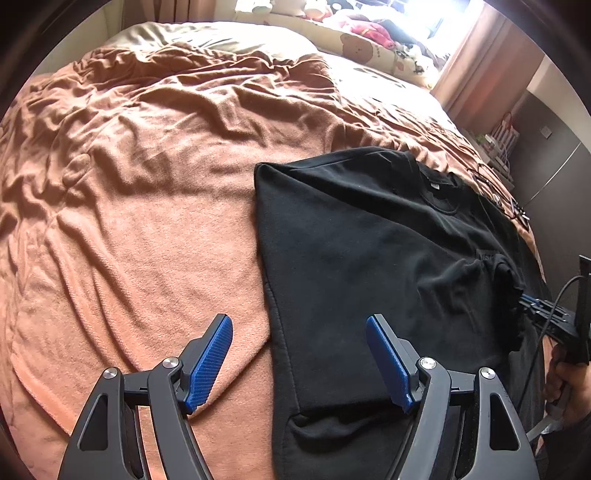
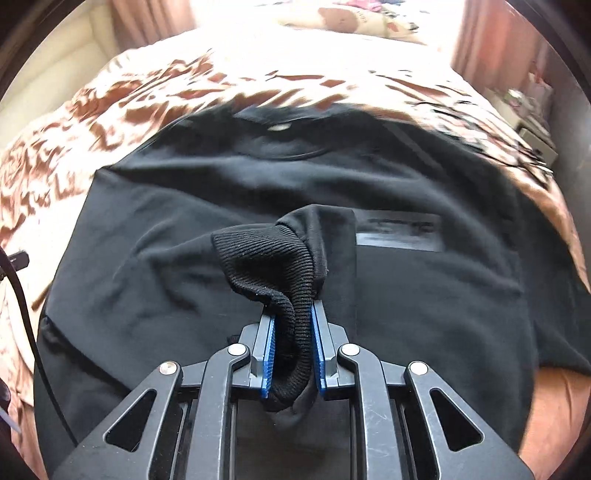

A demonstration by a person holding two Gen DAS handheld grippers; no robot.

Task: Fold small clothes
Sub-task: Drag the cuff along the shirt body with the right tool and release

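A black sweatshirt [image 1: 369, 240] lies spread on the bed, its neckline toward the far end. In the left wrist view my left gripper [image 1: 299, 332] hovers open over the garment's left edge, one blue pad over the blanket and the other over the black cloth, with nothing between them. In the right wrist view my right gripper [image 2: 291, 314] is shut on the ribbed cuff [image 2: 269, 258] of a sleeve, bunched between the blue pads above the sweatshirt [image 2: 221, 192]. The right gripper [image 1: 539, 314] also shows at the right edge of the left wrist view, at the gathered sleeve.
A rumpled orange-brown blanket [image 1: 147, 166] covers the bed. Pillows and soft toys [image 1: 369, 33] lie at the far end. Cables [image 1: 498, 192] rest on the bed's right edge, beside a dark cabinet [image 1: 554, 147]. A person's hand [image 1: 569, 384] holds the right gripper's handle.
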